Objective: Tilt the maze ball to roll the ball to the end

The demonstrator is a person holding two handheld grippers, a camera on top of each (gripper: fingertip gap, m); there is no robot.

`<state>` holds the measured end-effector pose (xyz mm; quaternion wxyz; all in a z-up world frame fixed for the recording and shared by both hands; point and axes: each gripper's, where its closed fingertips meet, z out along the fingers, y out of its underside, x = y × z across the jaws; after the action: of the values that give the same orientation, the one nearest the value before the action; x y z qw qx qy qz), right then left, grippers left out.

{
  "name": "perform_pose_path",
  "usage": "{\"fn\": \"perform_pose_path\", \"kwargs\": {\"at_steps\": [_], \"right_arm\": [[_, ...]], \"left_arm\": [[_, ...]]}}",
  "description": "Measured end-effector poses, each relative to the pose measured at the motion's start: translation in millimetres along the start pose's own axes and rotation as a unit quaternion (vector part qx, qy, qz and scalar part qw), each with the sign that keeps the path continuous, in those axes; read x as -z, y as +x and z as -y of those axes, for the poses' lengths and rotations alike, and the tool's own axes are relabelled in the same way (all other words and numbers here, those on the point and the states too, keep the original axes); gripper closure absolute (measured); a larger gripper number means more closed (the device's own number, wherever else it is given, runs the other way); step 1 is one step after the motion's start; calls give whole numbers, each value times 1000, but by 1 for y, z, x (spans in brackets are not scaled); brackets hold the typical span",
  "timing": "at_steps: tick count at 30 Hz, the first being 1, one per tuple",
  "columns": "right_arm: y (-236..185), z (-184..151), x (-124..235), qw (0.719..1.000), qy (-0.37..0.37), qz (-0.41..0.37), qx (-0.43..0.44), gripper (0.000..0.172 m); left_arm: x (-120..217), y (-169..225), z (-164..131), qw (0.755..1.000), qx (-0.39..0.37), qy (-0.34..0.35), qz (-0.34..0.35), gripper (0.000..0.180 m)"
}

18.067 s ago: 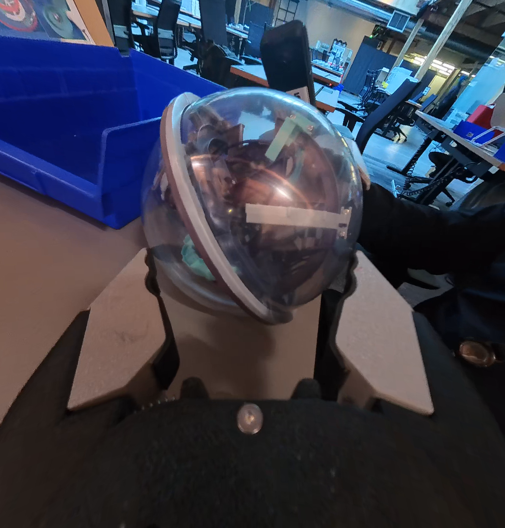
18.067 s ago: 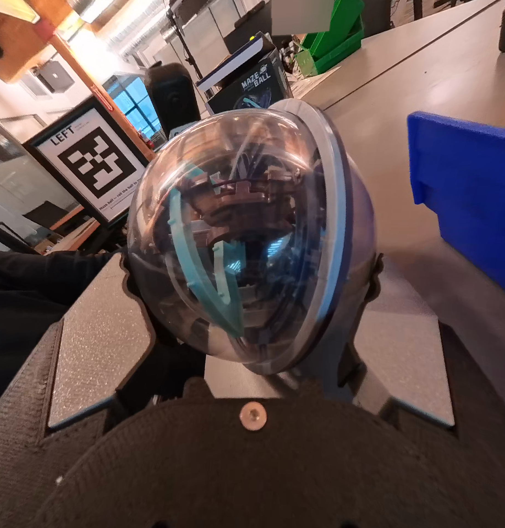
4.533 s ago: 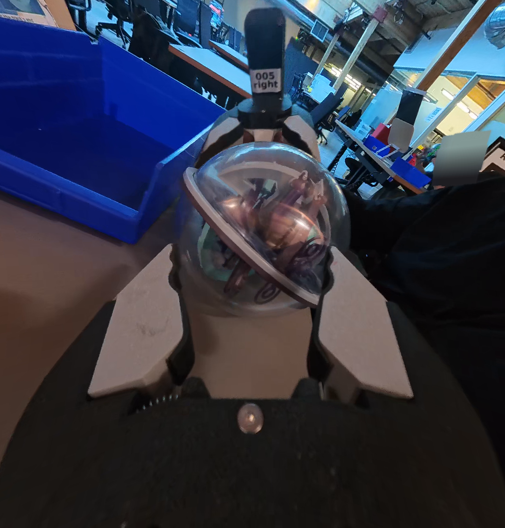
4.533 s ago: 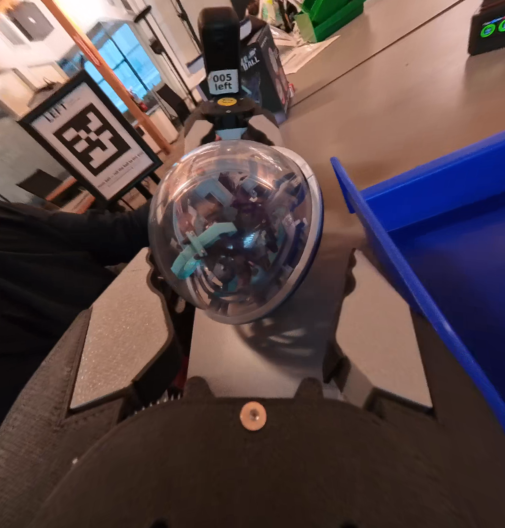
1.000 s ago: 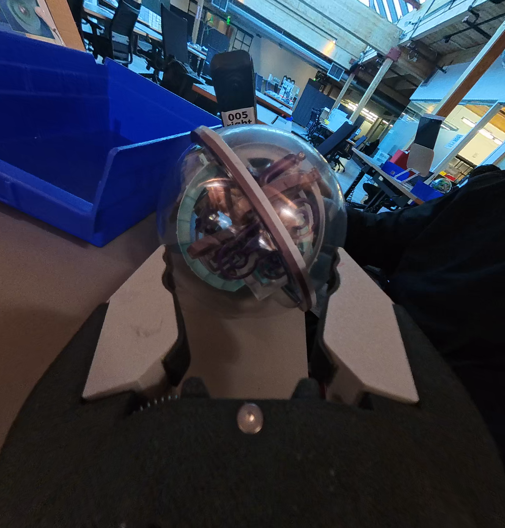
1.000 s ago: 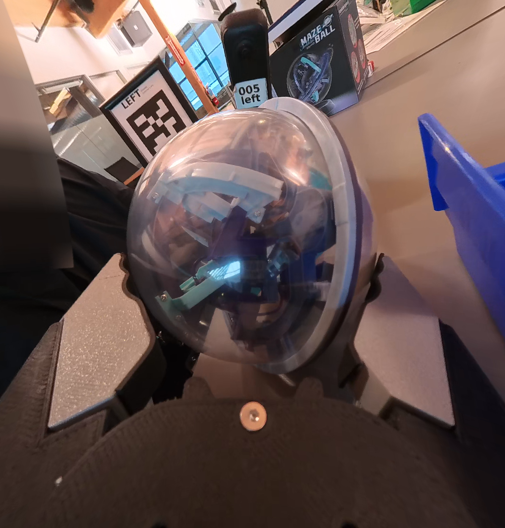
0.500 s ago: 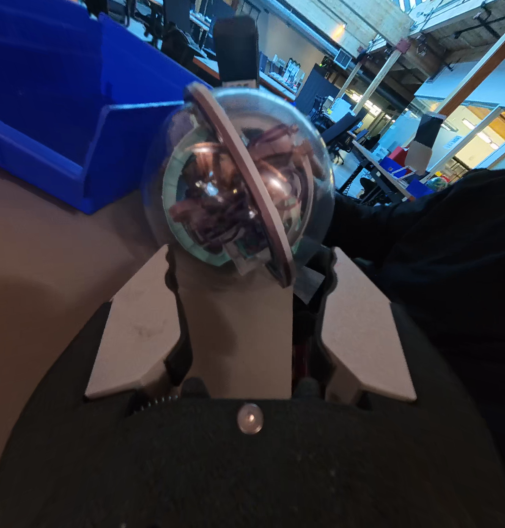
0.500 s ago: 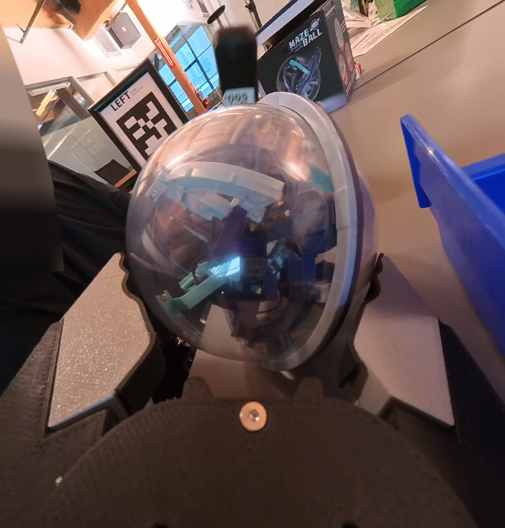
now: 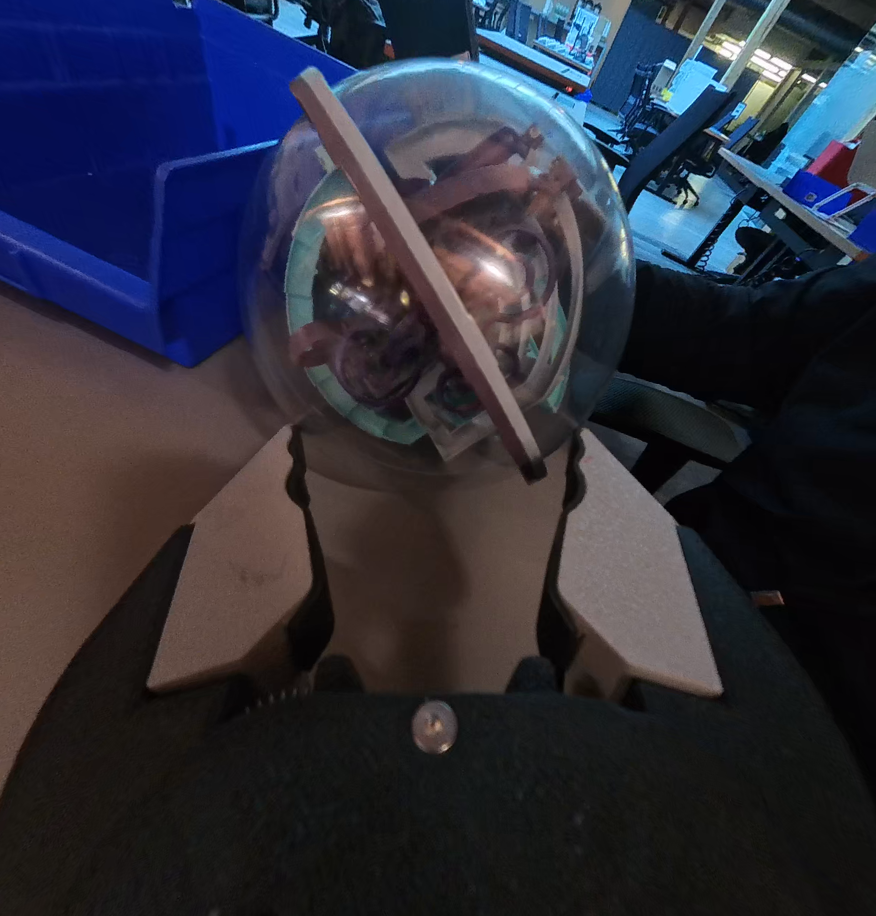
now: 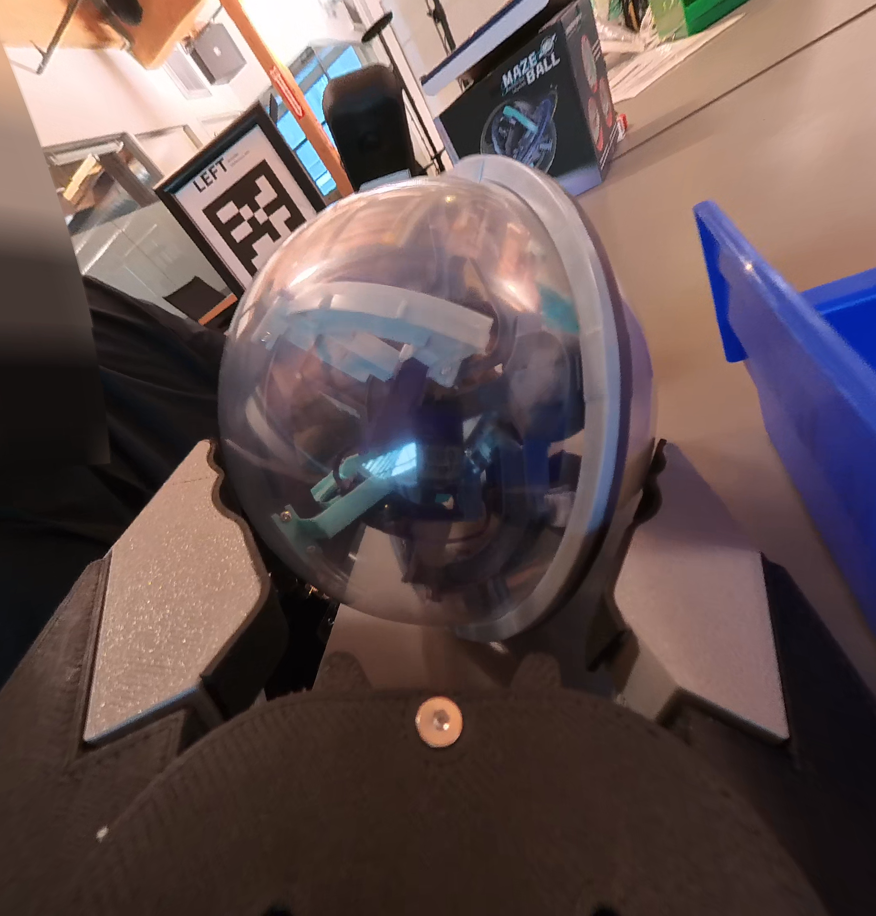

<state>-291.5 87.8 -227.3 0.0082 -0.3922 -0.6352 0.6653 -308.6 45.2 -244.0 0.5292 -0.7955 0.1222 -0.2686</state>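
Since half a second ago the maze ball (image 9: 436, 267) has swung closer in my left wrist view, its seam ring slanting from upper left to lower right. My right gripper (image 10: 438, 476) clamps it wide, both pads pressed on the shell at frame centre. My left gripper (image 9: 433, 446) touches its underside at the fingertips; I cannot tell whether it grips.

The blue bin (image 9: 104, 208) stands on the counter (image 9: 79, 446) just beside the maze ball (image 9: 436, 267), walling that side; in the right wrist view its rim (image 10: 773, 347) runs close by the fingers (image 10: 649, 476). Bare counter (image 10: 748, 148) lies open toward the boxed toy (image 10: 530, 99) and marker sign (image 10: 247, 213). A dark sleeve (image 9: 773, 347) fills the opposite side.
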Motion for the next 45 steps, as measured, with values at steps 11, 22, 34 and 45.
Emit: {"fn": "perform_pose_path", "kwargs": {"at_steps": [11,22,34,45], "right_arm": [[-2,4,-2,1000,10,-4,25,15],[-8,8,-2,998,18,-2,60,15],[-15,20,2,992,47,-3,117,15],[-18,24,5,987,48,-8,153,15]], "left_arm": [[3,0,3,1000,-28,8,8,77],[8,3,12,998,-63,16,18,77],[11,6,26,993,-117,11,33,77],[10,8,31,987,-151,16,42,77]]}}
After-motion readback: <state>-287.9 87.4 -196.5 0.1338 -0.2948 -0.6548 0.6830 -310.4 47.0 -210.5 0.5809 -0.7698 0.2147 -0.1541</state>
